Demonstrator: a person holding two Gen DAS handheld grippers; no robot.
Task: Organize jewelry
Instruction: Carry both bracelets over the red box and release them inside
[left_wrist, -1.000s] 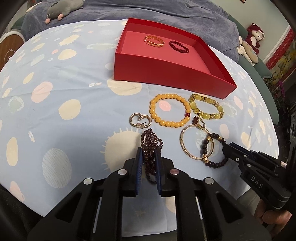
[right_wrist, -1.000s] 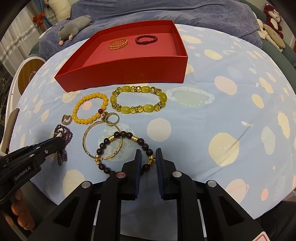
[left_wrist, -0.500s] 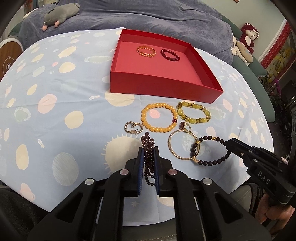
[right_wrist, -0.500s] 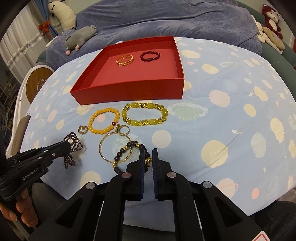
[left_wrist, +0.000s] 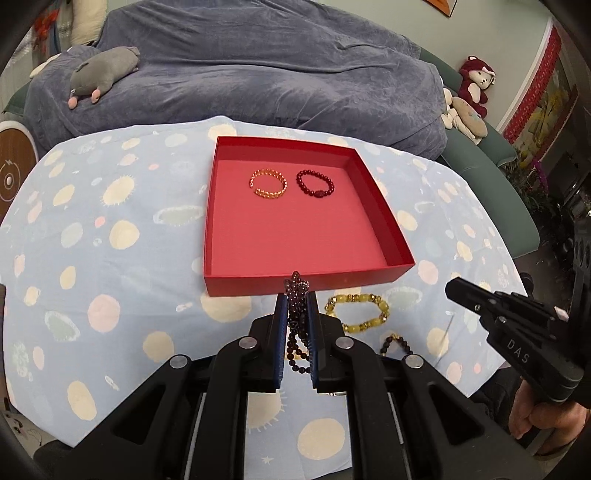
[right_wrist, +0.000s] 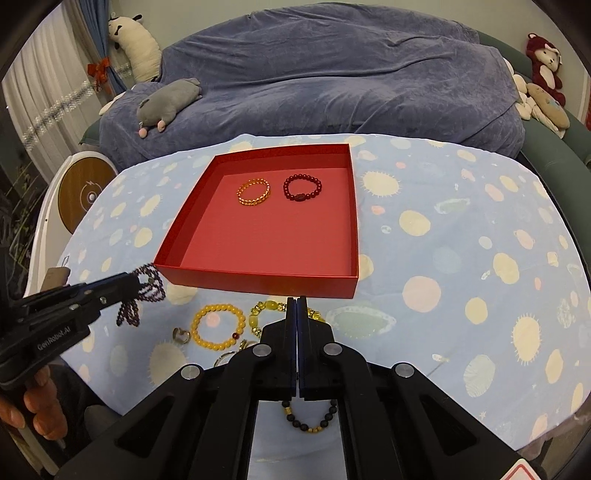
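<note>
My left gripper (left_wrist: 296, 297) is shut on a dark purple bead string (left_wrist: 296, 295) and holds it in the air just short of the red box's near wall (left_wrist: 306, 284); it also shows in the right wrist view (right_wrist: 146, 286). My right gripper (right_wrist: 297, 301) is shut on a dark bead bracelet with gold beads (right_wrist: 310, 421), which hangs below the fingers. An orange bracelet (left_wrist: 269, 183) and a dark red bracelet (left_wrist: 316, 183) lie in the box.
On the spotted blue cloth near the box lie a yellow-green bracelet (left_wrist: 357, 312), an orange bead bracelet (right_wrist: 218, 326) and a small ring (right_wrist: 181, 335). A blue-covered sofa with plush toys (right_wrist: 168, 101) stands behind the table.
Both grippers have lifted off the cloth and moved toward the red box. The left carries the purple string up; the right closed fully and raised the dark bracelet.
</note>
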